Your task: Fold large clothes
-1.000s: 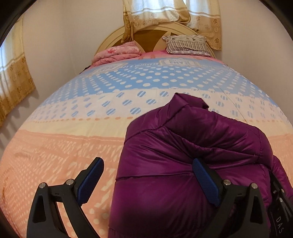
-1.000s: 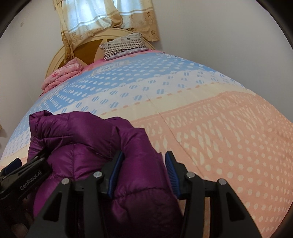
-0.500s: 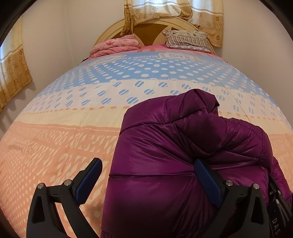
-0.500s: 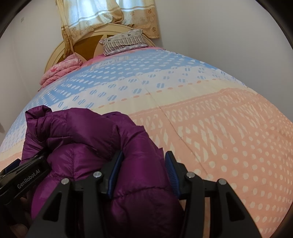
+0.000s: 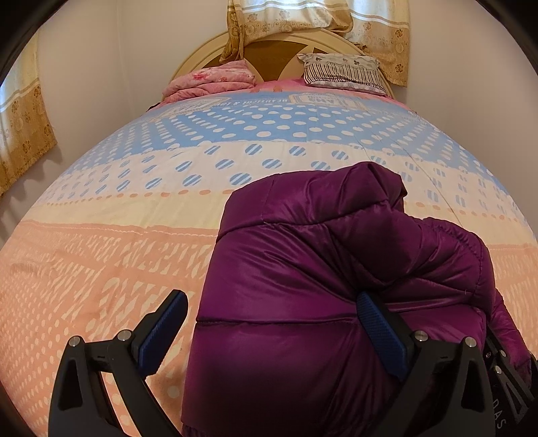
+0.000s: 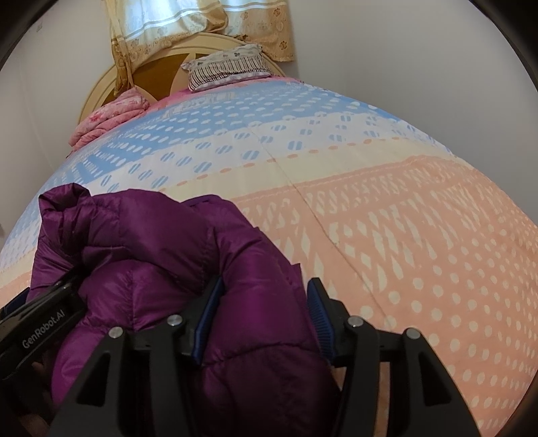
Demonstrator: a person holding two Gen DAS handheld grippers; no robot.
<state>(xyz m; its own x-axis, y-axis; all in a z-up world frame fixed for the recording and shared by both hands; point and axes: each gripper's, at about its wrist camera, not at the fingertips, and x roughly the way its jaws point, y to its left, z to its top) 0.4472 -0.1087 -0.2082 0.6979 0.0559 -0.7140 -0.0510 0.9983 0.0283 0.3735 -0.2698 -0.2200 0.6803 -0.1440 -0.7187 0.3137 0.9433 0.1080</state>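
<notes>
A bulky purple puffer jacket [image 5: 302,269] lies folded in a bundle on the patterned bedspread [image 5: 117,235]. My left gripper [image 5: 269,332] is wide open; its right finger [image 5: 380,329] presses into the jacket and its left finger [image 5: 161,329] stands apart over the bedspread. In the right wrist view, my right gripper [image 6: 262,316] is closed on a thick fold of the jacket [image 6: 168,242], with both blue pads against the fabric. The left gripper's body [image 6: 40,329] shows at the jacket's left side.
A folded pink blanket [image 5: 208,80] and a striped pillow [image 5: 343,70] lie by the round headboard [image 5: 269,50]. Curtains [image 5: 319,20] hang behind it. Walls flank the bed on both sides. Bare bedspread [image 6: 420,235] stretches right of the jacket.
Both grippers have lifted and tilted slightly, so the jacket bundle sits a little lower in view. The grips look unchanged.
</notes>
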